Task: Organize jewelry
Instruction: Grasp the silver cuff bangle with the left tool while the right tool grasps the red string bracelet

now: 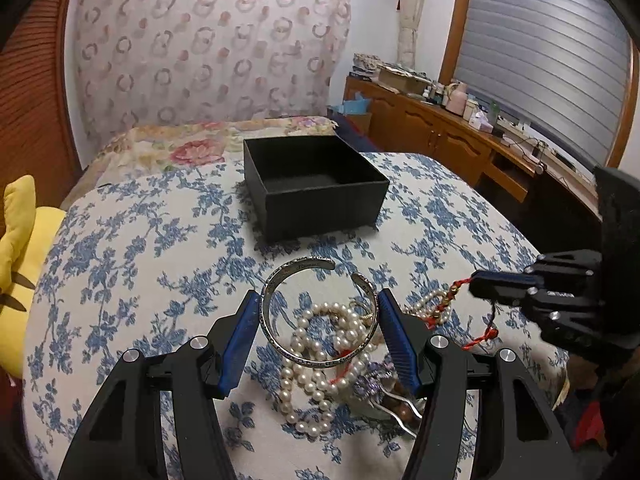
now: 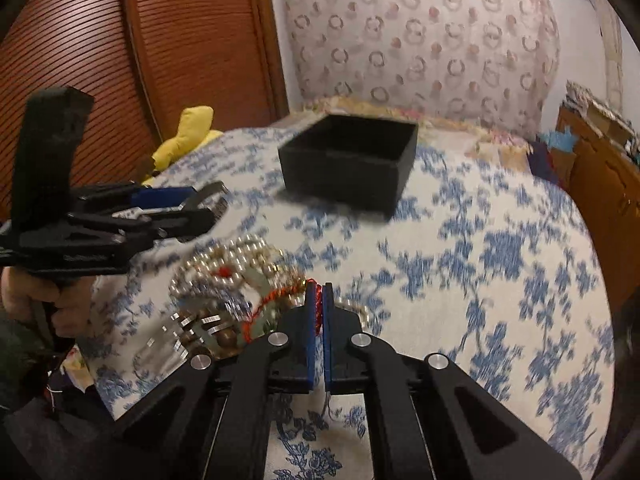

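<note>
My left gripper is shut on a silver cuff bangle, its blue pads pressing both sides, held above a heap of pearl necklaces. My right gripper is shut on a red cord bracelet with a gold bead; it shows in the left wrist view to the right of the heap, the cord trailing down. An open black box stands empty beyond the heap, also in the right wrist view. The left gripper appears there at left.
The jewelry heap lies on a blue-flowered white bedspread. A metal hair fork lies in the heap. A yellow plush toy sits at the left bed edge. A wooden dresser stands at right.
</note>
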A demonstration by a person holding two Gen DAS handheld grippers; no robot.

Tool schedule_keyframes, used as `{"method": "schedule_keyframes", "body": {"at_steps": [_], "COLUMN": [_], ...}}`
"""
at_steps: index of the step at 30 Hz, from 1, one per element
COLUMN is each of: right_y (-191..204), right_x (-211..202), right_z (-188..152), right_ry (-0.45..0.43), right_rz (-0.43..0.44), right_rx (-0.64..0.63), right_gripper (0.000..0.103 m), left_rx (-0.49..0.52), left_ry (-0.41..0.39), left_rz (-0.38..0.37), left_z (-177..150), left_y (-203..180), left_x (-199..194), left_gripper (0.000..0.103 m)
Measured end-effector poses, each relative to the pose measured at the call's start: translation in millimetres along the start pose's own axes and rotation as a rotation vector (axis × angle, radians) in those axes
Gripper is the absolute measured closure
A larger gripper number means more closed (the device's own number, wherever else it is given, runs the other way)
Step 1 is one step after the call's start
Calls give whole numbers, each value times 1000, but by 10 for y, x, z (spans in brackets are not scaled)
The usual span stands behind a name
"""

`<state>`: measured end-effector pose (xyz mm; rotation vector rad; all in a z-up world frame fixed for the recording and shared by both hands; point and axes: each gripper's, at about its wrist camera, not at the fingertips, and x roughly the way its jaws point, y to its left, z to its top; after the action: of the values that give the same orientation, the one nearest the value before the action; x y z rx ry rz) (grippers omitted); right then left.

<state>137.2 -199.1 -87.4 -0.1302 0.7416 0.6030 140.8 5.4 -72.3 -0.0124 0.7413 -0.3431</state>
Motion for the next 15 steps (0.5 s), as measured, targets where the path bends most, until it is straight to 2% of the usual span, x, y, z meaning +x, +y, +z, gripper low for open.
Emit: {"method": "schedule_keyframes", "body": {"at_steps": [9,15], "right_y": [24,-151], "right_x": [-181,-45], "right_z": [321,547], "right_ry": [-76,-107], "right_rz": [-22,-67], "right_rx": [-53,-42], "right_gripper": [100,100], "left_rx": [-1,5], "left_ry": [-22,-47], "left_rz": [9,25], "left_z": [156,332], "left_y": [62,67], "left_x": [15,59], "left_gripper": [46,46]}}
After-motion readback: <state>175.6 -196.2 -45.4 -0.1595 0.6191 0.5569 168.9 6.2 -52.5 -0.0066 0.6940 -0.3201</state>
